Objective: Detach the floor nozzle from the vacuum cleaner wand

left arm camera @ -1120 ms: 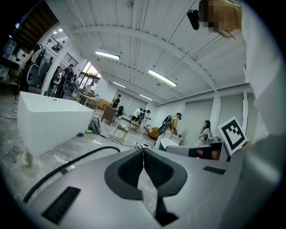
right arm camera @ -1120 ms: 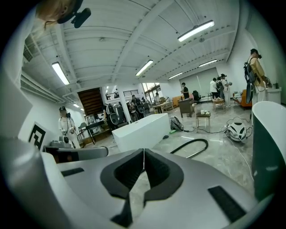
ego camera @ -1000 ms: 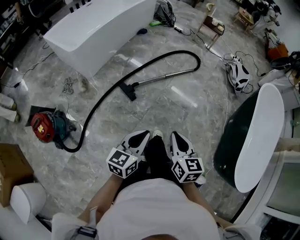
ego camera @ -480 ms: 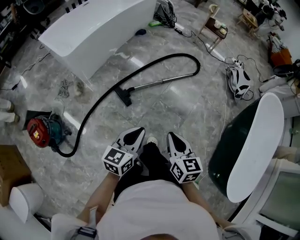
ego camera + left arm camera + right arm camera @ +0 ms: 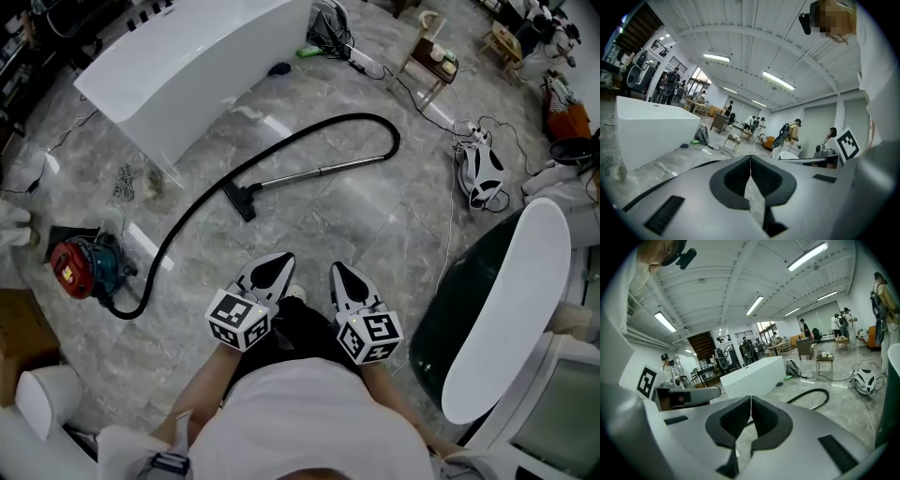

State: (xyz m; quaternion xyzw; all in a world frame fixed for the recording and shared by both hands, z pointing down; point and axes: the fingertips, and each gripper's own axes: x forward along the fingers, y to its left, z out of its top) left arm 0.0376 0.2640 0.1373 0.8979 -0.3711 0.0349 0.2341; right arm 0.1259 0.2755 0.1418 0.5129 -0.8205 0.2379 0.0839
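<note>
A black floor nozzle lies on the grey marble floor, joined to a silver wand. A black hose loops from the wand's far end back to a red and teal vacuum body at the left. Both grippers are held close to the person's body, well short of the nozzle. My left gripper is shut and empty; so is my right gripper. The right gripper view shows the hose loop beyond the shut jaws. In the left gripper view a strip of hose shows left of the jaws.
A long white bathtub stands at the back left. A dark green and white tub stands at the right. A white helmet-like object with cables lies on the floor. A small wooden stool and several people stand farther back.
The person has walked forward: both grippers have moved nearer the nozzle, and the nozzle, hose and vacuum body have slid down and left in the head view. Both jaws stay shut.
</note>
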